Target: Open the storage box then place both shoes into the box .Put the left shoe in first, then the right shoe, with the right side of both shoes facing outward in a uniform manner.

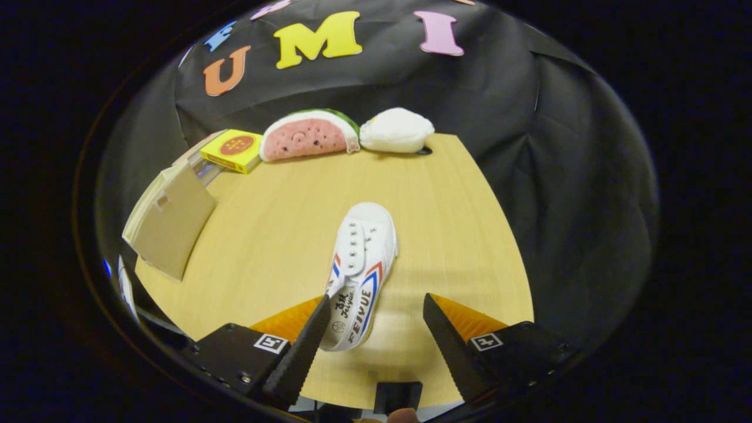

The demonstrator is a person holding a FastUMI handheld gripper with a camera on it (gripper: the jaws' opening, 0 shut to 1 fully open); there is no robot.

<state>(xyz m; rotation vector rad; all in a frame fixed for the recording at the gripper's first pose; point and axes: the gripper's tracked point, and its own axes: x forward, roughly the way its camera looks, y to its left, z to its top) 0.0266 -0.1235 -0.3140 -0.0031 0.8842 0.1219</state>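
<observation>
- Gripper [376, 314]: one unit; its two fingers stand spread apart, pressing on nothing.
- Shoe [359, 276]: one white sneaker with red and blue stripes lies on the wooden table [458, 223]. Its heel sits between the fingers, close to the left one; its toe points away beyond them.
- Storage box [170, 226]: one, at the table's left edge, flap raised.
- Yellow box [232, 150]: one, at the far edge.
- Plush toys: two, side by side at the far edge: a watermelon slice [308, 136] and a white plush [396, 130].
</observation>
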